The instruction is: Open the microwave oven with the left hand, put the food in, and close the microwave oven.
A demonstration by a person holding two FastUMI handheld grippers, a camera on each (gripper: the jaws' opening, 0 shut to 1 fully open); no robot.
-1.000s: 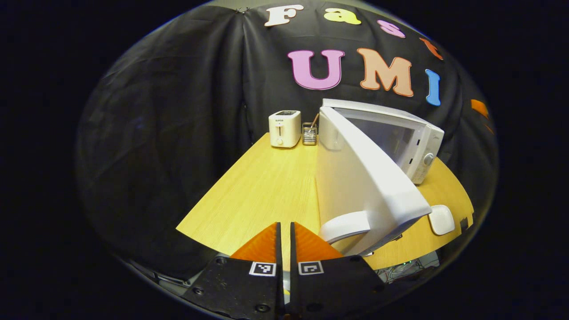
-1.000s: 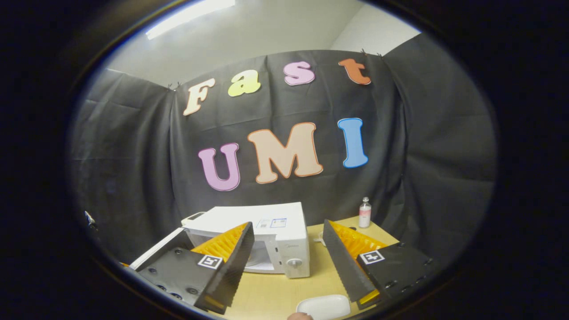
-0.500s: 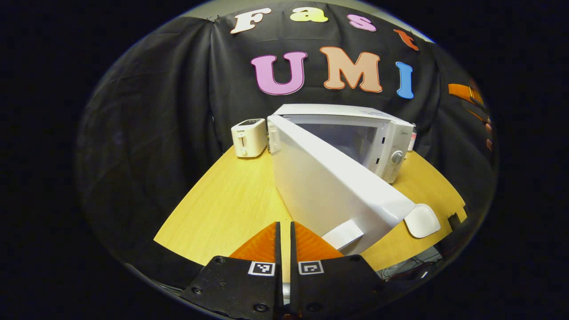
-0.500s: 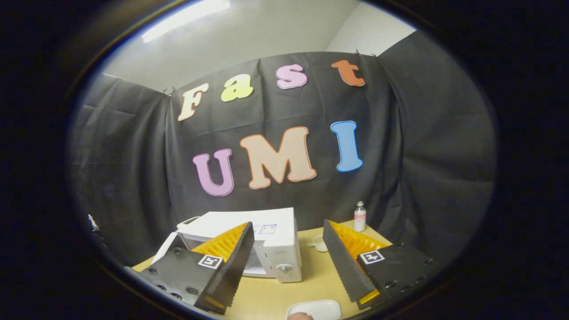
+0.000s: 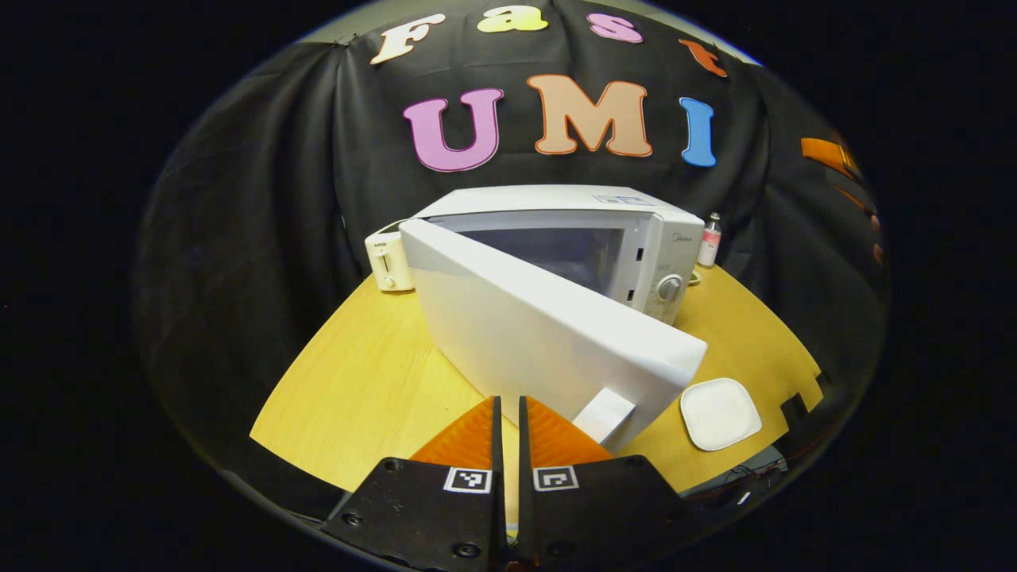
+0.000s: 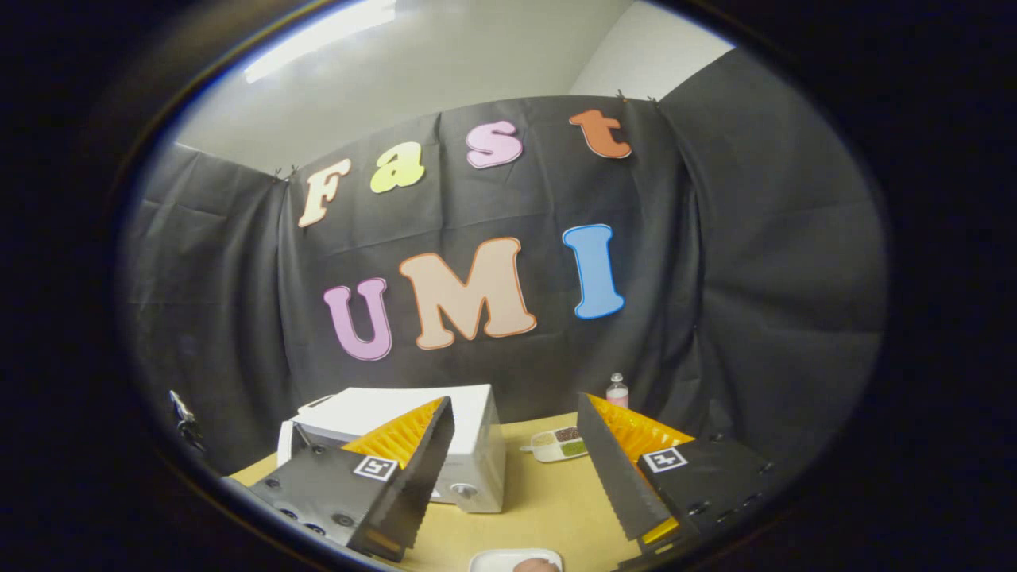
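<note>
Door (image 5: pixel 548 334) of the microwave (image 5: pixel 604 238) stands open, so the wide-open right tongs (image 6: pixel 516 477) should grab the plate (image 5: pixel 719 401) softly while the clenched, empty left tongs (image 5: pixel 506 445) wait.

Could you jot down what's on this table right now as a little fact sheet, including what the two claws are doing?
Microwave: white box-shaped microwave oven, door swung open
Plate: white rounded-square plate on the wooden table, right of the door
Toaster: small white toaster, left of the microwave
Bottle: small pink-labelled bottle, at the back
Left claw: shut, holding nothing
Right claw: open, holding nothing
</note>
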